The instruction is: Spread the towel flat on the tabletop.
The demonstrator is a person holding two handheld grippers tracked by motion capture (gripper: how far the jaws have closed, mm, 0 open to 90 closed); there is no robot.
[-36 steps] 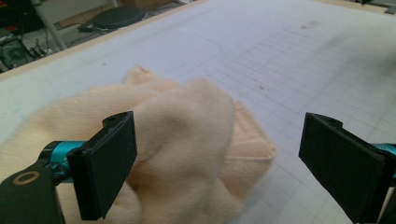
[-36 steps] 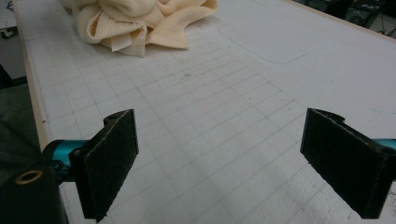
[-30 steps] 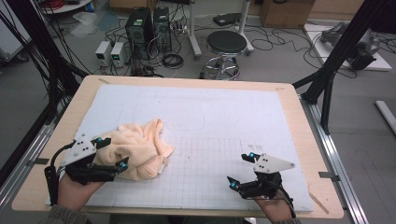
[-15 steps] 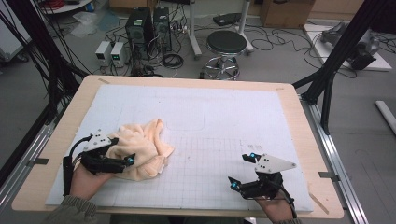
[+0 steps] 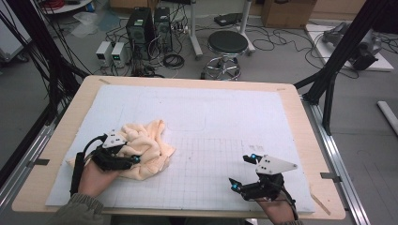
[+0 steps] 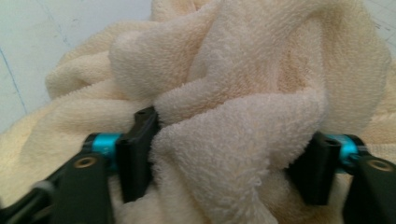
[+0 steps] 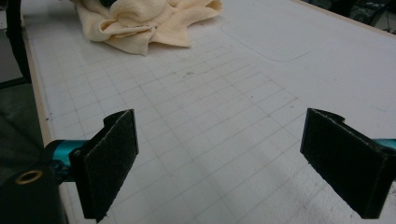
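Your left gripper (image 5: 127, 158) sits in the crumpled cream terry towel (image 5: 145, 149) at the near left of the white gridded mat (image 5: 225, 117), and its jaws have just been closing with a thick fold of cloth between them; in the left gripper view both pads touch that bunched fold (image 6: 233, 154) and pinch it, so you have hold of the towel, though the grip looks loose rather than tight. Your right gripper (image 5: 240, 172) rests at the near right, well apart from the towel, its jaws wide apart with nothing but bare mat between them. The towel is soft, light and limp: it will sag, unfold and trail when you lift it, and a puffy fold can slip out of a slack pinch. Judging from the heap, you do better to squeeze down through several layers, or to take a single edge or corner, than to grab the rounded top of a fold. Nothing here is fragile
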